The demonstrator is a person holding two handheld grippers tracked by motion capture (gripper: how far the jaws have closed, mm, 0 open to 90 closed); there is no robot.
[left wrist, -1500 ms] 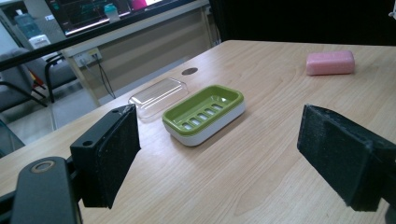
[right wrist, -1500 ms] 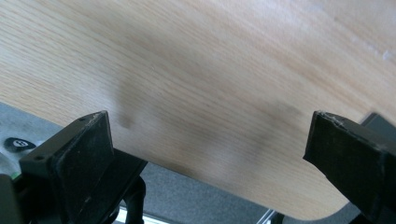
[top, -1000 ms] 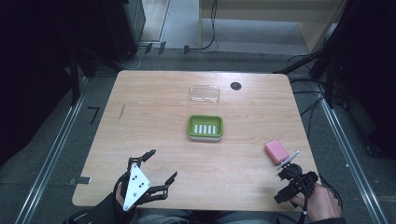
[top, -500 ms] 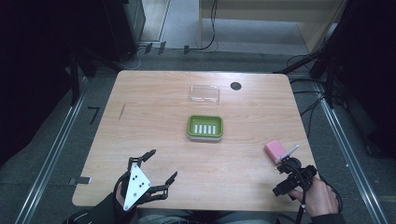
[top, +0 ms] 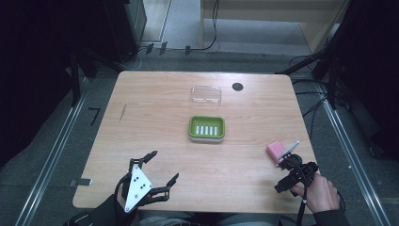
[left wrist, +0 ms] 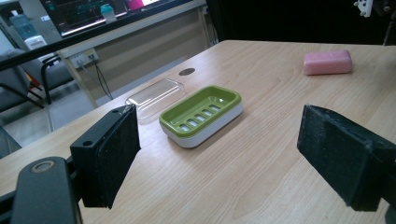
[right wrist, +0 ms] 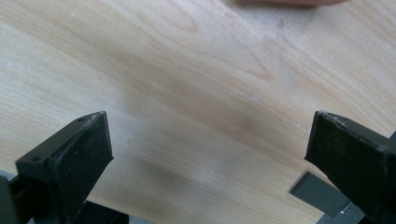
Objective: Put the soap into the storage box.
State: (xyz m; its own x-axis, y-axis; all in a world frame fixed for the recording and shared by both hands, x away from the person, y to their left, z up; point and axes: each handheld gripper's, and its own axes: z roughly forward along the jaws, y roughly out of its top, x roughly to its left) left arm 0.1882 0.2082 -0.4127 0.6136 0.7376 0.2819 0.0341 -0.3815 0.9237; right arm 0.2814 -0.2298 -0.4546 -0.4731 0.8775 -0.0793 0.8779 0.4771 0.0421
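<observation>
From above, your right gripper hovers just beside the pink soap bar, nothing placed in the green soap dish yet. Your left gripper gapes empty. Right gripper view: jaws wide over bare counter.

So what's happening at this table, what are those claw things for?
A person holds a two-jaw gripper in each hand. The right gripper, jaws open, is right by a pink soap bar and holds nothing. The left gripper waits open at the near edge. A green soap dish sits mid-table, its clear lid lying apart behind it.
</observation>
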